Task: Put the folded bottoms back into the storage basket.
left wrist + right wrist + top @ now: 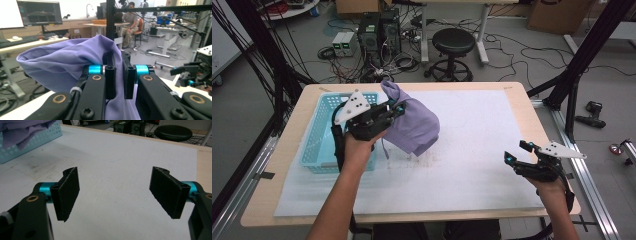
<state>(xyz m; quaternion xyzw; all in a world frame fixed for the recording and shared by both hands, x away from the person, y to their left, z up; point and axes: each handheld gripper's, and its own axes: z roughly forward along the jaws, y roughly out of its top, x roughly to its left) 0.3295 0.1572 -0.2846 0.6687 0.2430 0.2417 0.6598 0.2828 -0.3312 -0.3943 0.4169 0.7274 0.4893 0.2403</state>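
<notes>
- Over the table's left half, my left tongs [398, 109] are pinched tight on a purple cloth [414, 125]; in the left gripper view the pads [110, 75] have a fold of it [65, 65] clamped between them.
- Cloth hangs lifted, bunched up, lower edge just touching or barely off the white sheet [472, 150]; can't tell which. It sits just right of the blue basket [319, 132], partly over the basket's right rim.
- Right tongs [514, 152] rest low near the table's right edge, jaws wide w/ nothing between them; right gripper view shows both pads [67, 192] apart over bare sheet.
- Progress, my guess: cloth is picked up, and that's about all that's done. Left to do: get it spread or folded on the sheet, or dropped in the basket; can't tell which way it's headed. Right tongs not yet in play, prob. needed for a second corner.
- Surface: wood tabletop [532, 107] covered by the white sheet, faint smudges near centre.
- Room: lab floor w/ tangled cables, computer towers [379, 30], black stool [453, 42], black frame posts either side, desks and a monitor [40, 12] farther off.
</notes>
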